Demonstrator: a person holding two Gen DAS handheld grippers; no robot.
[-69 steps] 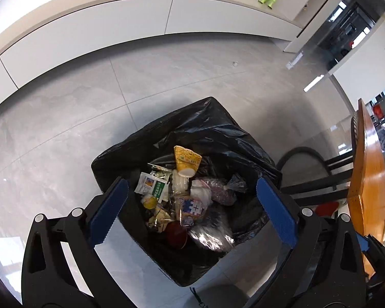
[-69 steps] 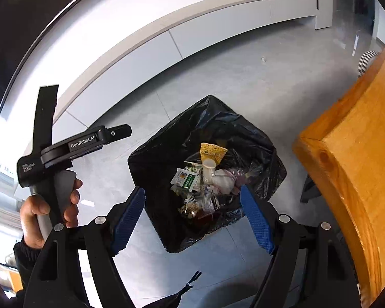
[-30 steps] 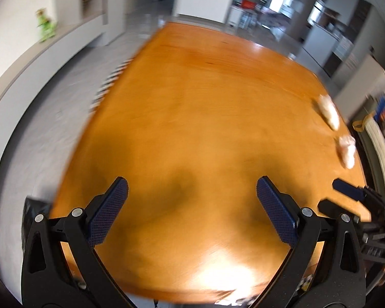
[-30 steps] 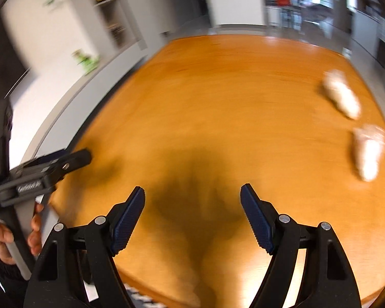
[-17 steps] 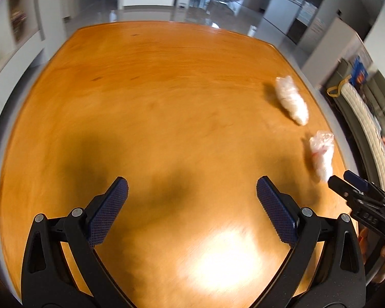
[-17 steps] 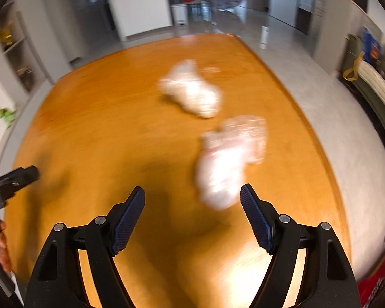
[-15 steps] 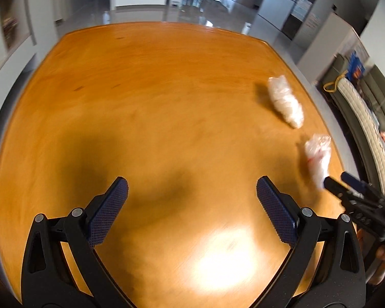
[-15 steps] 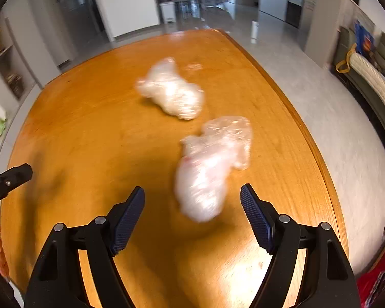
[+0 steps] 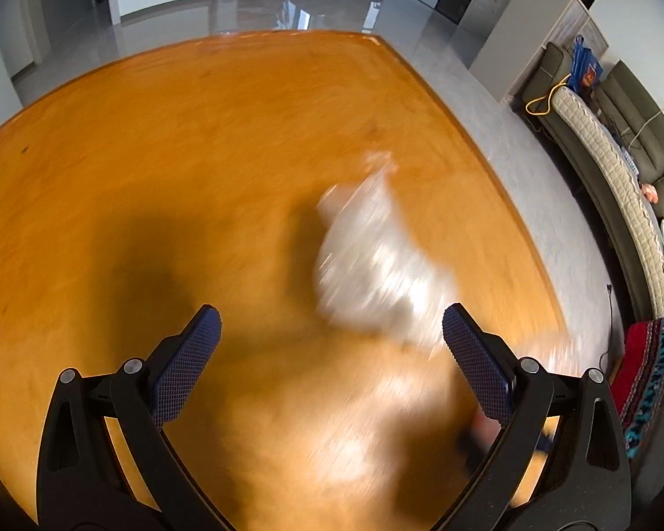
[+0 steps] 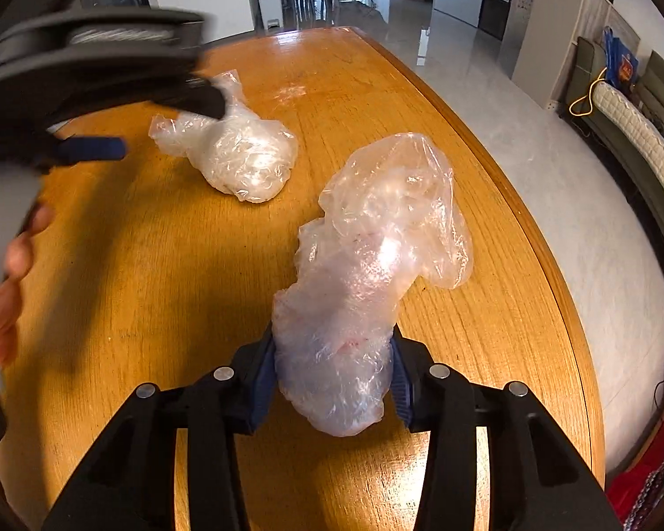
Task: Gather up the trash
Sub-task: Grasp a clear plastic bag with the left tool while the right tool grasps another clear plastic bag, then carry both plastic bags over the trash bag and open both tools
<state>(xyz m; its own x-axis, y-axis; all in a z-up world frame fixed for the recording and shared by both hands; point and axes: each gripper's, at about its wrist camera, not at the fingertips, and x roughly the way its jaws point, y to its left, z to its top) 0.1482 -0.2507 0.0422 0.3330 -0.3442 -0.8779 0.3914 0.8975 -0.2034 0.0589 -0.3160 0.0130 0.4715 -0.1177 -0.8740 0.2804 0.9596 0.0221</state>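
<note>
2 crumpled clear bags lie on the wooden counter (image 10: 155,265). The right tongs (image 10: 332,371) are closing, their blue pads pinching the near bag (image 10: 367,265). The far bag (image 10: 239,150) lies to the left, with the spread, empty left tongs (image 9: 330,356) just above it.

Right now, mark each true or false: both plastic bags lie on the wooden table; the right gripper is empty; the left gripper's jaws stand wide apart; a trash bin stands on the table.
1. Both plastic bags lie on the wooden table. True: the near bag and the far bag.
2. The right gripper is empty. False: its jaws are closing on the near bag.
3. The left gripper stands wide apart. True.
4. A bin stands on the table. False: none shows.
</note>
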